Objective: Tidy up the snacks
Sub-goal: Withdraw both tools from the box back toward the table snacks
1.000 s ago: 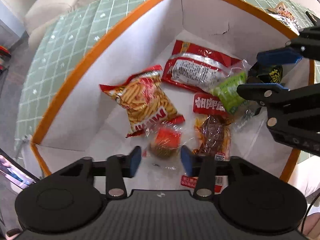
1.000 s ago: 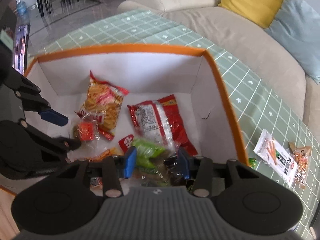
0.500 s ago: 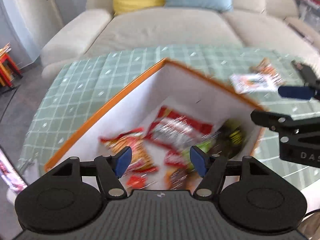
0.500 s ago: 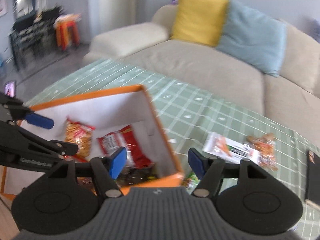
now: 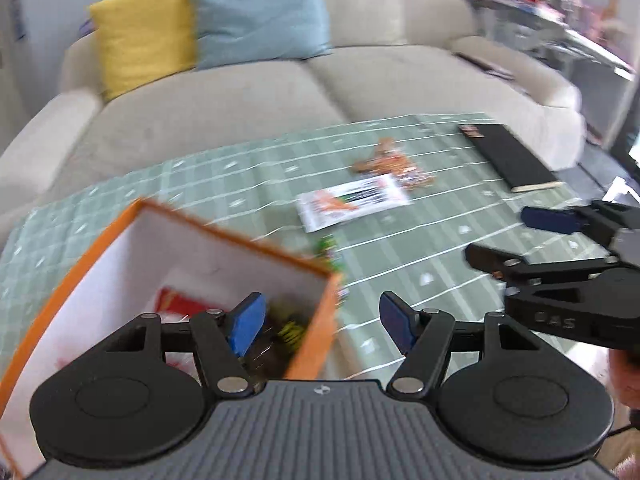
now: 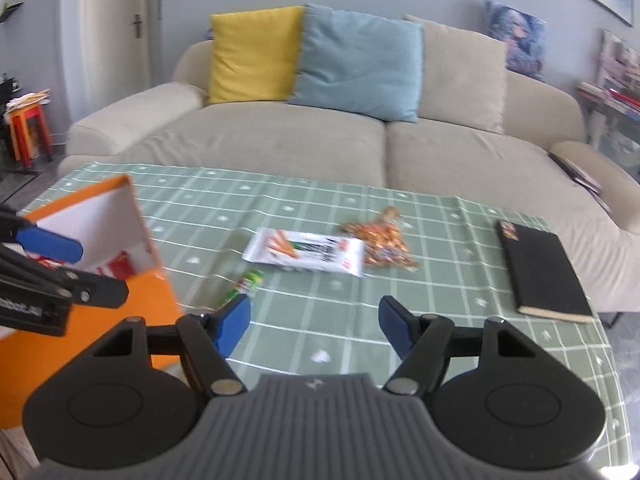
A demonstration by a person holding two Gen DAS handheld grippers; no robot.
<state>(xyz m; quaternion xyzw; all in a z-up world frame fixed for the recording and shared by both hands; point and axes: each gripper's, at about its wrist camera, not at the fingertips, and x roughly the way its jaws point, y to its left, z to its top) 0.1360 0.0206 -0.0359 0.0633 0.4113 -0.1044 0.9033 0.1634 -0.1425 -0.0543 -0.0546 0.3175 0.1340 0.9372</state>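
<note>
Now the white snack packet (image 6: pixel 306 255) lies on the green tabletop (image 6: pixel 440 280) ahead of the right tongs (image 6: pixel 314 320), the orange-wrapped snack (image 6: pixel 380 242) touching it. Both tongs have left the orange box (image 5: pixel 120 248), where they hung a second ago. Left tongs (image 5: pixel 322 322) and right have just been opening; both stand spread, nothing between them.

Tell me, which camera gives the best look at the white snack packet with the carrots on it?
The right wrist view: there the white carrot packet lies sharp and whole on the green tablecloth, overlapping the orange-wrapped snack. The left wrist view shows the same packet too, but blurred and farther up the picture.
</note>
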